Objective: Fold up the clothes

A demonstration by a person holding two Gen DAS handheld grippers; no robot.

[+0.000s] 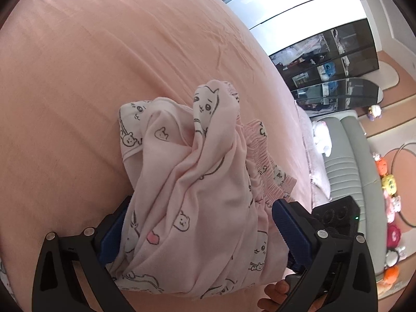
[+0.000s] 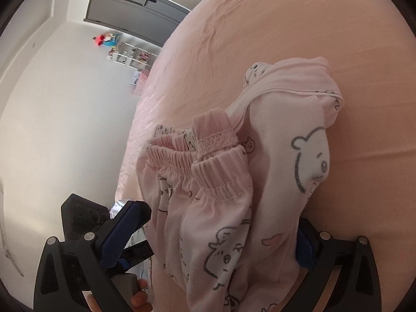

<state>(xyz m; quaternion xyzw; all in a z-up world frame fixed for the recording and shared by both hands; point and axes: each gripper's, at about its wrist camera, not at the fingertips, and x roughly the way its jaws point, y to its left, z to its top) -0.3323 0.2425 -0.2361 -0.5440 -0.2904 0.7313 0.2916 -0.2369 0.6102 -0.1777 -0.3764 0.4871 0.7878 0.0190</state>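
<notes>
The pink pyjamas (image 1: 197, 171) lie bunched on the pink bed (image 1: 78, 83). The left gripper (image 1: 197, 234) stands wide apart around the heap, not pinching. The right gripper (image 2: 215, 236) also straddles it, fingers spread.

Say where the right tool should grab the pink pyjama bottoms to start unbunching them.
Probably the elastic waistband of the pink pyjama bottoms. It sits on top of the crumpled heap, ridged and thick, with its edge exposed. Come from the near side, along the pink bedsheet, right tool pinching across the band. The rest is loose folds.
</notes>
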